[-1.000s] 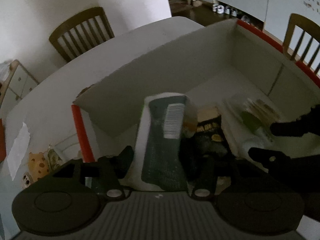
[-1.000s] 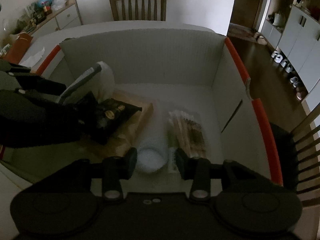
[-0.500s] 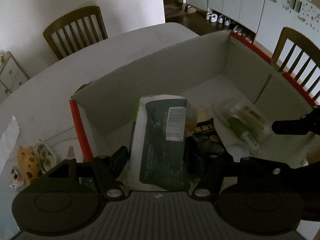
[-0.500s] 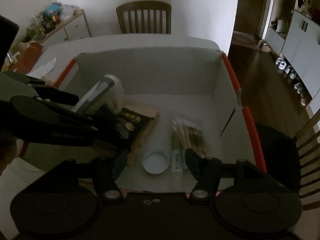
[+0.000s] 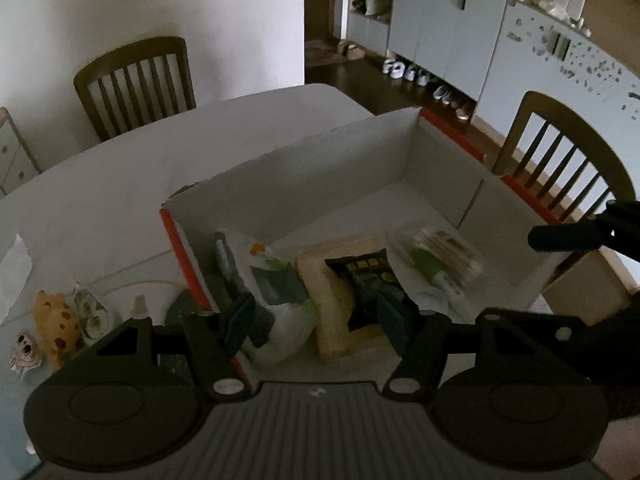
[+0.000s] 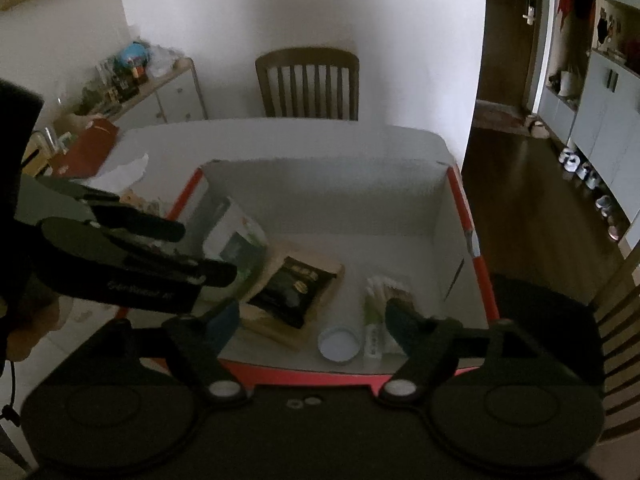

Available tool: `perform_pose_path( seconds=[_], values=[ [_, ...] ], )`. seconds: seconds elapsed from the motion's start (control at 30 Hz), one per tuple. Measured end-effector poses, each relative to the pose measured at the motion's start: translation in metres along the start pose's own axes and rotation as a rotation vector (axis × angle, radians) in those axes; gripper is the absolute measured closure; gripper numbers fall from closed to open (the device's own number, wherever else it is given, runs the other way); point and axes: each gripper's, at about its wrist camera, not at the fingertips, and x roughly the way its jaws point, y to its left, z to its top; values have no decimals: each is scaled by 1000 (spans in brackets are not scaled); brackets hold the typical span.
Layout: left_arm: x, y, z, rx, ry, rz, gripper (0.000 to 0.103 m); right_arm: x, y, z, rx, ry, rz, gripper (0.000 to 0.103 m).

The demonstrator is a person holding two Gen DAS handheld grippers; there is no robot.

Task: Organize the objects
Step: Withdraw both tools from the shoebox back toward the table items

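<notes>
Box (image 6: pixel 320 200): white, red-edged, on table (image 5: pixel 140 168).
L gripper (image 5: pixel 316 320): jaws apart, just opened, nothing between; white pouch (image 5: pixel 276 280) lies below in box.
R gripper (image 6: pixel 312 320): jaws wide, just opening, empty; white lid (image 6: pixel 339 344) below, black packet (image 6: pixel 290 288) left of it.

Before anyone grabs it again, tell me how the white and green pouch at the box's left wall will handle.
The white and green pouch looks soft and crinkled, so it would probably sag and flop rather than hold shape. It leans against the box wall, so a nudge may well tip it flat. Its glossy film could be slippery.
</notes>
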Motion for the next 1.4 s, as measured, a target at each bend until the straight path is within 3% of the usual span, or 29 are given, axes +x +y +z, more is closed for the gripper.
perform_pose_path(
  seconds=[0.27,0.3,0.37,0.53,0.73,1.3,1.33,1.37,1.4],
  values=[
    [-39,19,-16,-4,-70,-26,36,-16,17,-2,32,-25,5,20],
    [-44,22,-18,-2,-76,-30,35,-18,22,-3,31,-32,-1,20],
    [-51,28,-22,-1,-86,-36,20,-21,30,-4,29,-42,-6,20],
    [-68,48,-34,-11,-116,-67,20,-23,56,-6,36,-52,-9,18],
    [-82,76,-51,-8,-129,-79,20,-24,94,-5,20,-72,8,3],
    [-99,183,-109,-61,-116,-88,12,13,183,3,35,-33,-19,1],
    [-99,189,-113,-65,-114,-84,11,16,187,4,35,-32,-20,1],
    [-99,195,-116,-69,-112,-76,0,18,191,5,36,-30,-21,1],
    [-99,201,-119,-73,-109,-68,0,21,195,5,35,-27,-23,1]
  ],
)
